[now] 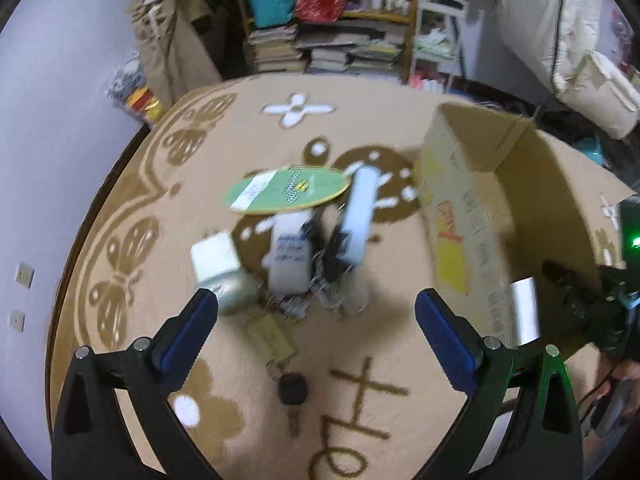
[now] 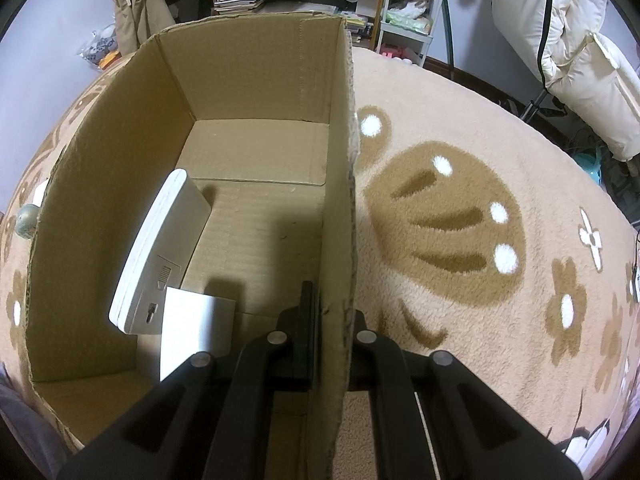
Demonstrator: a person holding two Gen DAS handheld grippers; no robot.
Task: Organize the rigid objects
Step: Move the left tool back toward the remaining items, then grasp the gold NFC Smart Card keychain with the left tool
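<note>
So the left tool (image 1: 316, 312) hangs wide open over a blurry pile on the carpet (image 1: 248, 128): a green oval card (image 1: 288, 192), a white bottle (image 1: 290, 256), a white tube (image 1: 360, 216), a small jar (image 1: 224, 276) and keys (image 1: 292, 388). The right tool (image 2: 330, 320) is clamped on the cardboard box (image 2: 256, 92) wall; a white gadget (image 2: 160, 256) leans inside. Cluttered bookshelves (image 1: 332, 40) stand behind.

Beige patterned rug (image 1: 248, 128), cardboard box (image 1: 460, 216), green oval card (image 1: 288, 190), white bottles (image 1: 290, 256), keys (image 1: 292, 388)
</note>
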